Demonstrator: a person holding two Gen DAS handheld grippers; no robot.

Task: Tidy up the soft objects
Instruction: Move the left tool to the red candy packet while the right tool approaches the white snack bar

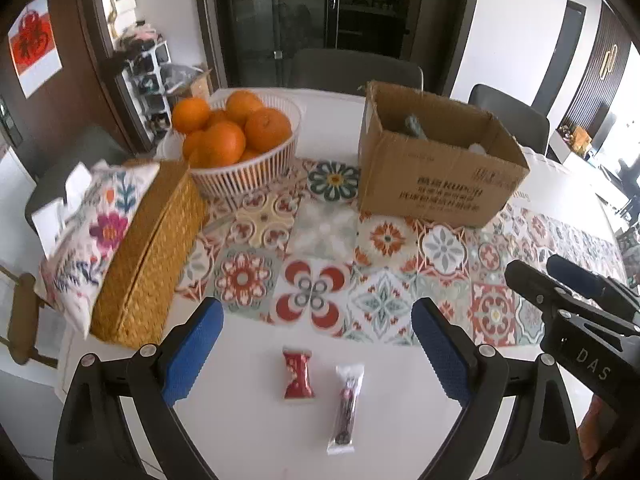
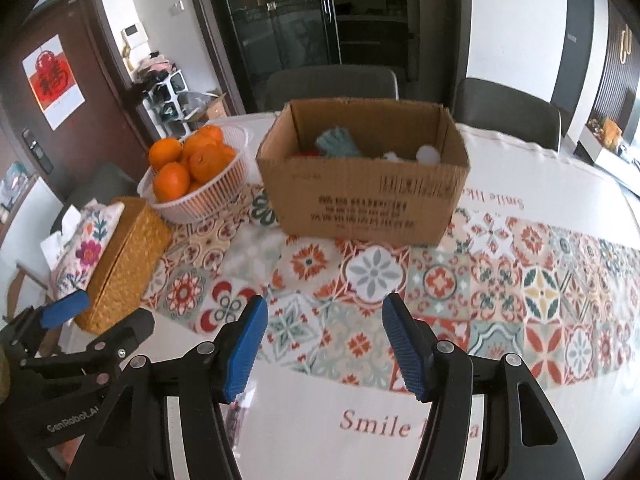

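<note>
An open cardboard box (image 1: 436,176) stands on the patterned table runner, also in the right wrist view (image 2: 364,196). It holds soft items, among them a teal knitted piece (image 2: 338,143) and something white (image 2: 428,154). My left gripper (image 1: 316,344) is open and empty above two small packets on the white table: a red one (image 1: 297,376) and a clear one with dark contents (image 1: 347,408). My right gripper (image 2: 324,344) is open and empty, low over the runner in front of the box. It shows at the right of the left wrist view (image 1: 560,292).
A white basket of oranges (image 1: 240,148) stands left of the box. A woven tissue box with a floral cloth cover (image 1: 132,248) sits at the table's left edge. Grey chairs (image 2: 332,84) stand behind the table. The runner (image 2: 520,292) stretches to the right.
</note>
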